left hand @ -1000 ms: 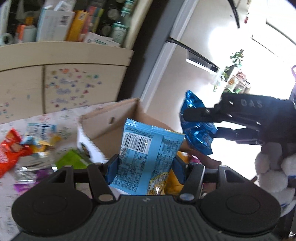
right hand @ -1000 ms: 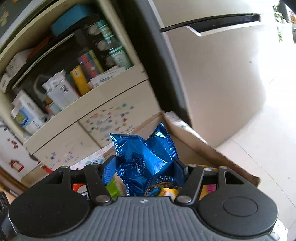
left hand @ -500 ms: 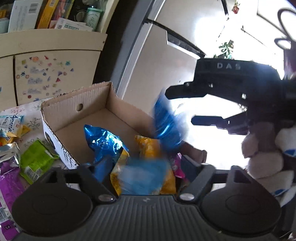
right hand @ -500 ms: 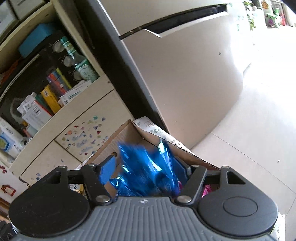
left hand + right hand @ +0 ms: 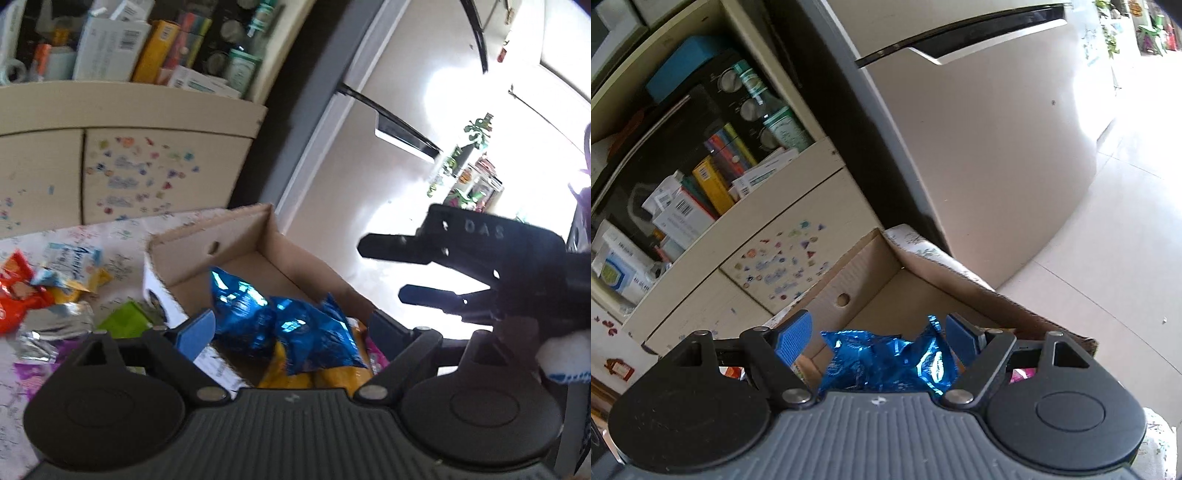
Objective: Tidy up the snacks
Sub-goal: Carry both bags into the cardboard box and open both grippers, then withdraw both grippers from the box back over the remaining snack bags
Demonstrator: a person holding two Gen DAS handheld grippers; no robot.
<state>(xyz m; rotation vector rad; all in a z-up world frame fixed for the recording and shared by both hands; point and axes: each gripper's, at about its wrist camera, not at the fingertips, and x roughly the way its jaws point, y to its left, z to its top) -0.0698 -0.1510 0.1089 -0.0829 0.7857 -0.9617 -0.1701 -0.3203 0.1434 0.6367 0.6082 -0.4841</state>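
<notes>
In the left wrist view, our left gripper [image 5: 288,325] hangs above the near end of the cardboard box [image 5: 236,236], its jaws opening and nothing pressed between the blue pads. Two crinkled blue foil packets [image 5: 280,328] lie inside the box, below and just ahead of the fingers, over a smooth yellow bag [image 5: 317,373]. The loose snacks we judge come next lie left of the box on the patterned tablecloth [image 5: 122,236]: a red packet [image 5: 14,299], a silvery wrapper [image 5: 55,325] and a flat green packet [image 5: 125,321] just beside the box's white near wall. The left gripper is the nearer one to them; the green packet's long axis we cannot tell. Our right gripper [image 5: 391,269] hovers to the box's right, fingers spread.

In the right wrist view, the right gripper [image 5: 879,339] stands wide with nothing clamped; shiny blue foil [image 5: 890,362] sits low in the box [image 5: 871,266], beneath the pads. The box's corrugated far wall has a round hole.
</notes>
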